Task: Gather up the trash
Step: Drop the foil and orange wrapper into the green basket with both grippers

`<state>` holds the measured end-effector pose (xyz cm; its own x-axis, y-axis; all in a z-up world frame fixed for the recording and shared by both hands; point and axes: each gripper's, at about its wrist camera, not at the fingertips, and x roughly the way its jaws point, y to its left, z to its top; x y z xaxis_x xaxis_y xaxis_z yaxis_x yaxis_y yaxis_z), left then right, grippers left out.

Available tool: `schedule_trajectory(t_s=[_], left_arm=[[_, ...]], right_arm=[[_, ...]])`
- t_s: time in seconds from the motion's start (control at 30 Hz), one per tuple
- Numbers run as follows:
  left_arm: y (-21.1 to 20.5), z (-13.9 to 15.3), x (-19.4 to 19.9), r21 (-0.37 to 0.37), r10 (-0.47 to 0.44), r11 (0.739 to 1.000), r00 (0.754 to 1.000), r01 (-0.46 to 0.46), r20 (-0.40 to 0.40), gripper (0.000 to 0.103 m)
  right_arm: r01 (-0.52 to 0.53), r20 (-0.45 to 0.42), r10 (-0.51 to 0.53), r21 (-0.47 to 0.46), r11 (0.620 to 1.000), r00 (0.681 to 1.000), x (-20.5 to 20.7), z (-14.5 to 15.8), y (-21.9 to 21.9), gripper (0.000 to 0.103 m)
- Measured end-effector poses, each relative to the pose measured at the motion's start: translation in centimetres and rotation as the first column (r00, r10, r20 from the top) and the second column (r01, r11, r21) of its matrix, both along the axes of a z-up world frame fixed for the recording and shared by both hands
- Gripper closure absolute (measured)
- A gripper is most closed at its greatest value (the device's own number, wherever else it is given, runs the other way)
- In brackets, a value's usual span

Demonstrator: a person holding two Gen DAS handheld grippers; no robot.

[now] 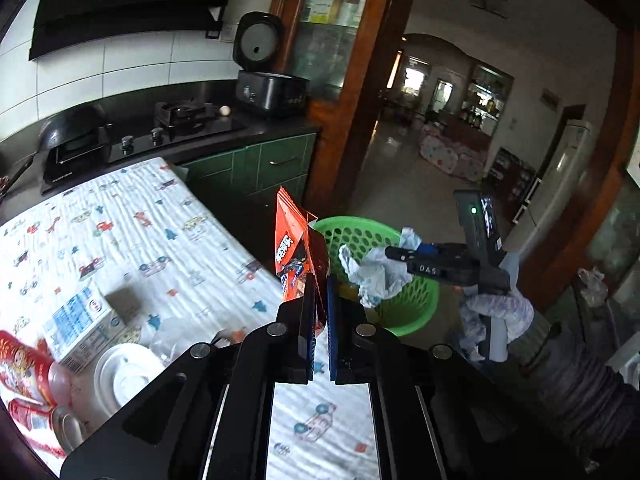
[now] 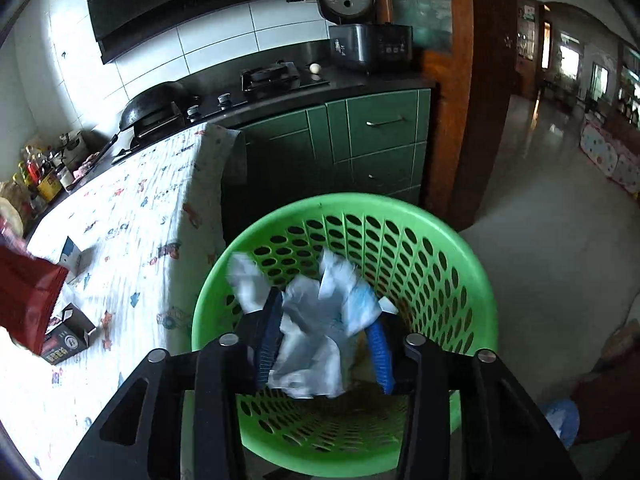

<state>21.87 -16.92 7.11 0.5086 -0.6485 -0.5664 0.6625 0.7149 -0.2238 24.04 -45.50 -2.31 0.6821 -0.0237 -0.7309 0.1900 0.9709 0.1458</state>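
My left gripper point(image 1: 319, 296) is shut on an orange-red snack bag point(image 1: 294, 248) and holds it upright above the table's right edge, beside the green perforated basket point(image 1: 416, 300). My right gripper point(image 2: 324, 320) hangs over the basket point(image 2: 448, 256), its jaws wide apart, with a crumpled white plastic wrapper point(image 2: 320, 320) between the fingers; I cannot tell whether the fingers still pinch it. The same wrapper point(image 1: 376, 272) shows at the right gripper's tip in the left wrist view. The snack bag also shows at the left edge of the right wrist view point(image 2: 28, 296).
The table with a car-print cloth point(image 1: 120, 232) carries a milk carton point(image 1: 80, 328), red cans point(image 1: 24, 372), a white lid point(image 1: 128, 376) and a small dark box point(image 2: 68, 336). Behind are a stove counter point(image 2: 280, 92) with green cabinets point(image 2: 360, 148) and a rice cooker point(image 1: 268, 88).
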Motion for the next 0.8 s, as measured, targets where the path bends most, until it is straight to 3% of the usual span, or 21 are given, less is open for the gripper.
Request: schedule_trajectory(t_s=[0.03,0.13,0.33,0.53,0.63,0.7,0.8], left_arm=[[-1.1,0.1,0.3,-0.001,-0.015,1.000,1.000,0.015,-0.003,0.099],[-4.7,0.1,1.6,0.007,-0.052,0.999,0.999,0.052,-0.003,0.099],[-10.7,-1.0,3.9,0.011,-0.108,0.994,0.993,0.109,-0.043,0.099],[-14.5,-3.5,6.0,0.056,-0.096,0.993,0.991,0.102,-0.097,0.098],[-15.6,-4.7,6.3,0.059,-0.105,0.992,0.985,0.114,-0.133,0.090],[-15.5,-5.1,6.3,0.058,-0.105,0.992,0.984,0.114,-0.141,0.073],[-14.6,-5.5,5.8,0.059,-0.092,0.993,0.987,0.101,-0.130,0.065]], right_arm=[[0.008,0.003,-0.008,-0.007,1.000,1.000,-0.4,0.0,-0.1,0.051],[0.026,0.015,-0.026,-0.040,0.999,1.000,-1.4,-0.2,-0.7,0.039],[0.063,0.032,-0.062,-0.030,0.998,0.998,-3.6,-0.2,-1.9,0.034],[0.064,0.060,-0.063,-0.010,0.998,0.996,-6.4,0.0,-2.0,0.029],[0.058,0.067,-0.058,0.007,0.998,0.996,-7.1,0.0,-1.6,0.027],[0.051,0.071,-0.051,0.003,0.999,0.996,-7.3,0.1,-1.2,0.027],[0.041,0.079,-0.041,-0.001,0.999,0.996,-7.5,0.2,-0.7,0.027]])
